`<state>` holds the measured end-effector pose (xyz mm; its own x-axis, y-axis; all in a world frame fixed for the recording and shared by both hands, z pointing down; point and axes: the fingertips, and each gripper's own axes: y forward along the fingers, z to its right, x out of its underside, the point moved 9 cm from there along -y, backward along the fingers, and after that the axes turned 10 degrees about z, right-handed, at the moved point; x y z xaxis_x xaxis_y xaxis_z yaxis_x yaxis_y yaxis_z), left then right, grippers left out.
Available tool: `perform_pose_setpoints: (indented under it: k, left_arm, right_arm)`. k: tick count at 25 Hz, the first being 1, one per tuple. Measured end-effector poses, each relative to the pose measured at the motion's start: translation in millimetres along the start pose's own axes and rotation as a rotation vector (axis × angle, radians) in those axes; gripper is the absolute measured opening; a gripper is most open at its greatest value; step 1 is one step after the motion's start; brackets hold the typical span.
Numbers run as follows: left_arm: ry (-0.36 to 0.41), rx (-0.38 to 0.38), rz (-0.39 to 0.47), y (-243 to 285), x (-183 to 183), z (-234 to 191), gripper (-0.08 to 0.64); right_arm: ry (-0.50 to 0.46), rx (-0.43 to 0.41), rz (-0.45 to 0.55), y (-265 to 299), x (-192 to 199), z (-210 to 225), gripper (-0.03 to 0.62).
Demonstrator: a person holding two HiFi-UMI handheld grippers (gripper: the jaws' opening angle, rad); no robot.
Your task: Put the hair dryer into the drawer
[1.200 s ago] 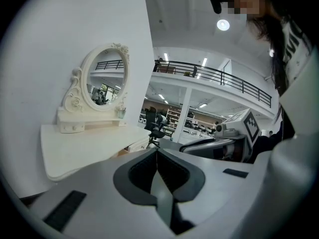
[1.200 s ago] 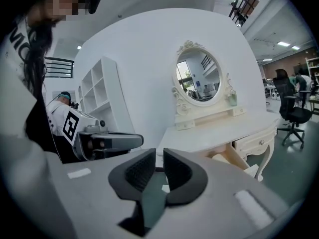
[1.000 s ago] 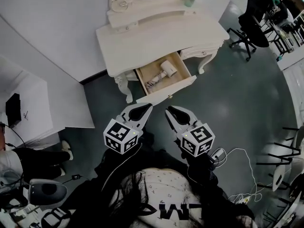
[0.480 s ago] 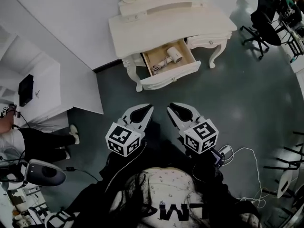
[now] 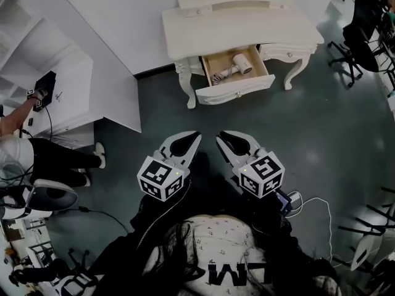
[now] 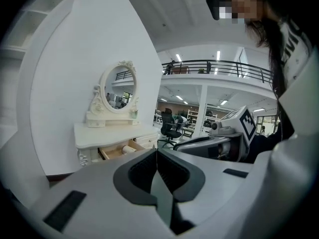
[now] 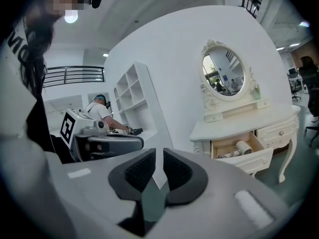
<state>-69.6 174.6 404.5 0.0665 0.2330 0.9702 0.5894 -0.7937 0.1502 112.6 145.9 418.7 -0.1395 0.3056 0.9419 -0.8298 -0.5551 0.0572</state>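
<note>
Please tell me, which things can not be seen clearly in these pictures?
- Hair dryer: its cord end is too small in the head view, and the front of the drawer partly hides it in both gripper views.
- Back part of the drawer: under the tabletop in every view.
- Mirror: cut off by the head view's top edge.

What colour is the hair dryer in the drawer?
The hair dryer is white; the head view shows it best.
</note>
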Motion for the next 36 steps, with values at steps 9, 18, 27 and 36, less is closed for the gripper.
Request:
perform_pose_setpoints:
  k: [9,18,27,36]
  left_arm:
    - [-0.013,-0.04,0.018,-17,3,6,0.0]
    - [-0.008,-0.036,0.027,-23,5,11,0.0]
    - [0.001,0.004,0.03,-22,5,22,0.001]
    - [0.026,0.016,0.043,-23,1,28,0.0]
  right_arm:
    - [-0.025,-0.071,-0.039,3,4,-17,0.057]
    - [-0.047,-0.077,-0.055,-1,7,-25,0.057]
    - [-0.05,-0.05,-0.05,-13,9,-31,0.049]
    - [-0.063,-0.049,-0.034,-17,5,-33,0.049]
